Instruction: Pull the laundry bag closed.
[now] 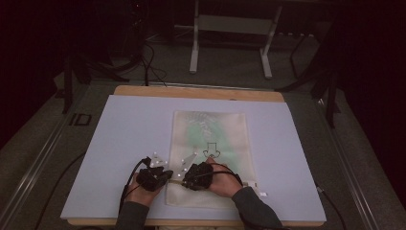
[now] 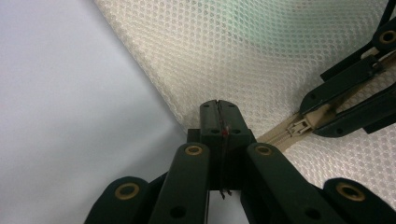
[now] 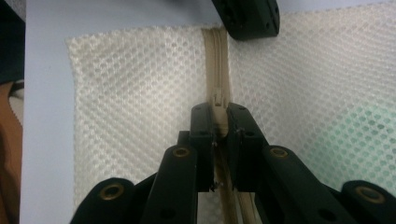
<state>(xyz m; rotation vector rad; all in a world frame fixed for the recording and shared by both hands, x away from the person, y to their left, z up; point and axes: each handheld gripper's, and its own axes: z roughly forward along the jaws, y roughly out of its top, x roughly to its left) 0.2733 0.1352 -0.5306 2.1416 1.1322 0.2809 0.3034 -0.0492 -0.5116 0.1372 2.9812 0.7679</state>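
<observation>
So both claws sat low center in the high view: left gripper (image 1: 163, 173) pinched shut on the mesh bag (image 1: 225, 139) corner, right gripper (image 3: 219, 122) clamped on the zipper (image 3: 215, 56), which ran straight up-frame away from it toward the left one.

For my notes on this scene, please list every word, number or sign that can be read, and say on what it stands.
"ID": dark letters on the grey floor left of the table, in the high view.
Dark outline sign on the mesh bag: a drawing, no letters readable.
Green print inside the bag: too blurred to read.
</observation>
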